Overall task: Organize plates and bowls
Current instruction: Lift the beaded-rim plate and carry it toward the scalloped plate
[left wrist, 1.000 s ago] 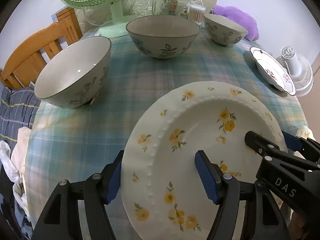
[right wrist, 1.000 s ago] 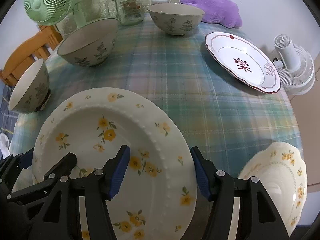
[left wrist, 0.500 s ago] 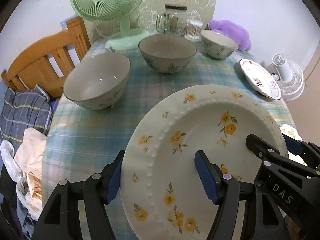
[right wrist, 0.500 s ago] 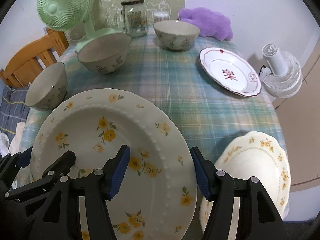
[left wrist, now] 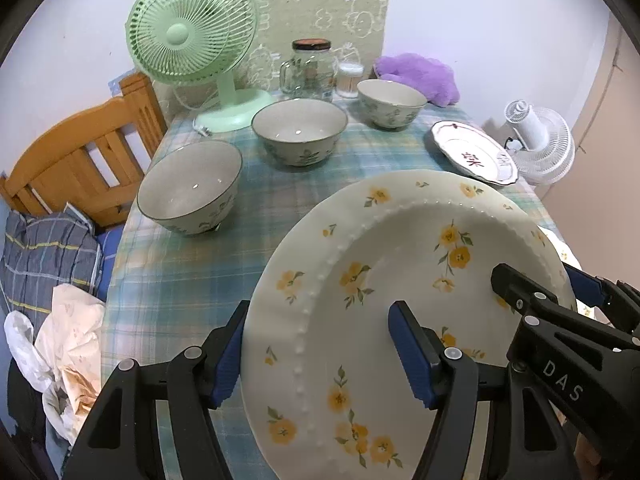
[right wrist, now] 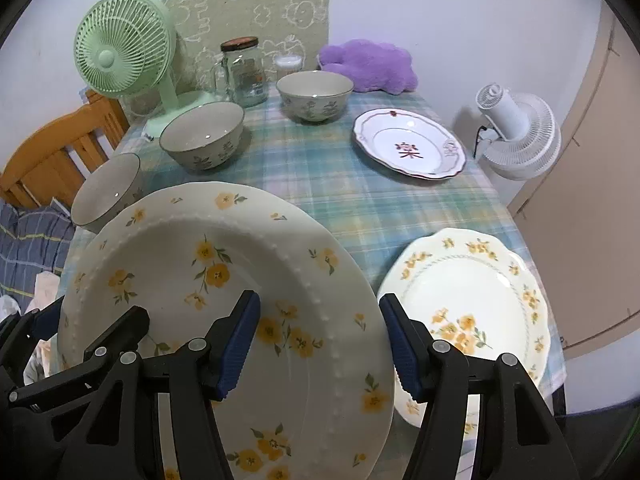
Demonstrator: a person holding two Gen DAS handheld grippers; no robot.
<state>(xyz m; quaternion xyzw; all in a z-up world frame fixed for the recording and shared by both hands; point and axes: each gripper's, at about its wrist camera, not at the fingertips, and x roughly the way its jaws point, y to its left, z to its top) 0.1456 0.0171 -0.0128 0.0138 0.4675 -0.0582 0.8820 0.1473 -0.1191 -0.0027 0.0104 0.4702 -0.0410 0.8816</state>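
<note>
1. Left wrist view: the large cream plate with yellow flowers and a beaded rim (left wrist: 400, 300) is held tilted above the plaid-clothed tabletop (left wrist: 192, 264), its left edge clamped in the jaws of the left gripper (left wrist: 316, 356). The right gripper (left wrist: 560, 300) is seen on the opposite edge. Three grey floral bowls (left wrist: 190, 204) are set beyond.

2. Right wrist view: the same plate's right edge is clamped in the right gripper's jaws. A scalloped cream plate with yellow flowers (right wrist: 472, 300) is seen beneath, just beside.
</note>
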